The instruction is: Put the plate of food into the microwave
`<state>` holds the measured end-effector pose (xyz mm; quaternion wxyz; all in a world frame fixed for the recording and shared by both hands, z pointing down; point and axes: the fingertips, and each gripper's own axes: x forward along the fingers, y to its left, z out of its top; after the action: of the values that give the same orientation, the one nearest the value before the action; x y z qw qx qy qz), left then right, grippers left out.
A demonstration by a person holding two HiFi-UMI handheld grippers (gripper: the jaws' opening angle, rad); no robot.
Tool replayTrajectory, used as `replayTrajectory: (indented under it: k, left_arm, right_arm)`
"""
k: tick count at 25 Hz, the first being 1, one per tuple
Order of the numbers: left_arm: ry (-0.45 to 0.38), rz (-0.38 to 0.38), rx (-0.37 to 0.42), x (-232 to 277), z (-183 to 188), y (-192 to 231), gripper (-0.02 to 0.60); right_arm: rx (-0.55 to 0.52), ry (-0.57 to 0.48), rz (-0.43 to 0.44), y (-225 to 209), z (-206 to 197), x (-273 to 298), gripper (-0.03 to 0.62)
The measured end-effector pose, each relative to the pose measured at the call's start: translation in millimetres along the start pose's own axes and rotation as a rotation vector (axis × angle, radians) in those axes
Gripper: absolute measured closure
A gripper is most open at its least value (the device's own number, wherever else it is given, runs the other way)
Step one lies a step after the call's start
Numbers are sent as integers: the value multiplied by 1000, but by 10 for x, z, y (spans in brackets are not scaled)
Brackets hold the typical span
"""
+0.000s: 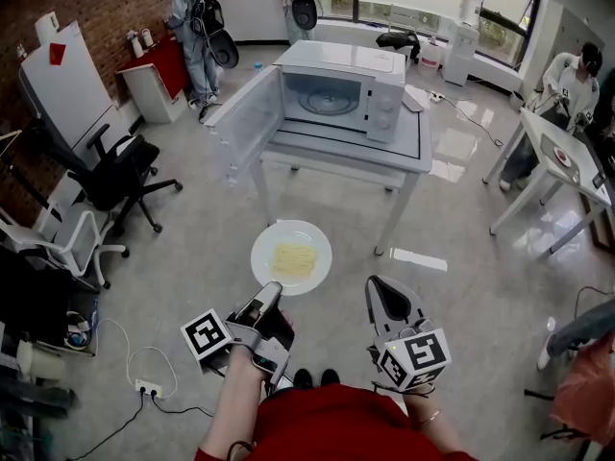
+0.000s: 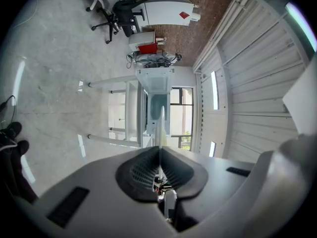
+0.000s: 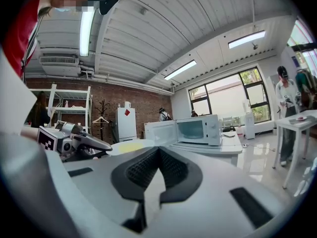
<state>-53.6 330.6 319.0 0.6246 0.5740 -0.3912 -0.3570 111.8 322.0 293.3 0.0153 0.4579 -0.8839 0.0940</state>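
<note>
A white plate (image 1: 291, 257) with flat yellow food hangs in the air over the floor, in front of the table. My left gripper (image 1: 272, 290) is shut on the plate's near rim. In the left gripper view the plate (image 2: 159, 125) appears edge-on between the closed pads, pointing at the microwave (image 2: 155, 97). The white microwave (image 1: 338, 90) stands on a white table (image 1: 408, 154), its door (image 1: 248, 121) swung wide to the left and its cavity empty. My right gripper (image 1: 381, 290) hovers just right of the plate, shut and empty. In the right gripper view the plate (image 3: 130, 146) lies left of the microwave (image 3: 198, 130).
Black office chairs (image 1: 115, 173) stand at the left. A power strip and cables (image 1: 146, 388) lie on the floor near my left side. A second white table (image 1: 562, 166) with a seated person is at the right. People stand at the back by a red counter (image 1: 159, 65).
</note>
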Motion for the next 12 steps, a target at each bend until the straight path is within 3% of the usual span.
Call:
replayTrajectory:
  k: [12]
  left_arm:
    - [-42,9,39,339,-42,-39,560]
  right_arm:
    - [15,3,18,-417,14,-87,579]
